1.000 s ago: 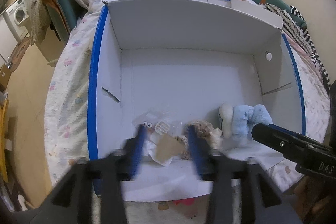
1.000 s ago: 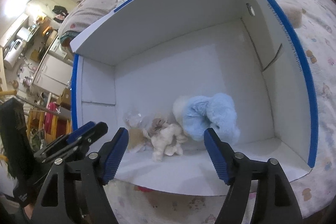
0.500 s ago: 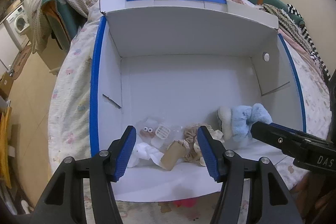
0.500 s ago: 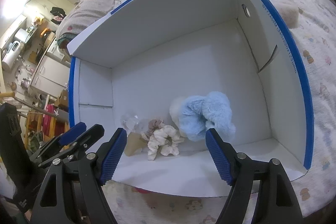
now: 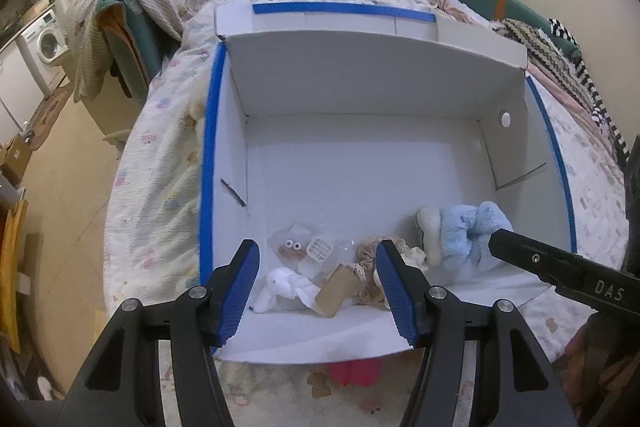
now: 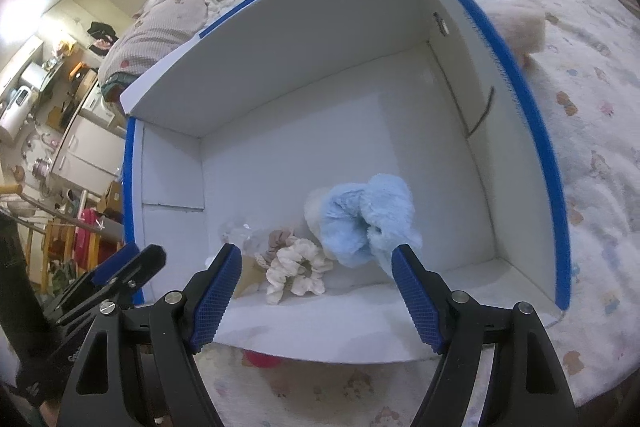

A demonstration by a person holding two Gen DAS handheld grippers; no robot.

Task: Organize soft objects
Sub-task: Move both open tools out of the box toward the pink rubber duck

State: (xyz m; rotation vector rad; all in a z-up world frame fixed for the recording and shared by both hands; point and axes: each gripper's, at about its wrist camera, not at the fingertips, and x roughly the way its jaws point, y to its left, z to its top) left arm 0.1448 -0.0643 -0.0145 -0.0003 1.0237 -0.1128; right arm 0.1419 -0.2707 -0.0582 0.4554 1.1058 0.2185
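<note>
Just beyond the spread, empty right hand-held gripper [image 6: 316, 291], the blue plush [image 6: 366, 221] lies inside the box [image 6: 516, 163].

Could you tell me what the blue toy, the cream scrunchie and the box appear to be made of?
Blue toy: fluffy plush, long matted pile. Cream scrunchie: soft gathered fabric, matte ruffles. Box: probably white cardboard, flat matte walls with folded flaps, blue tape on the edges.

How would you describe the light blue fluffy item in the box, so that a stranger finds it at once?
Look inside the large white box with blue-taped edges, along its near wall. The light blue fluffy item is the biggest piece there, beside a cream scrunchie; it alone is blue.
</note>
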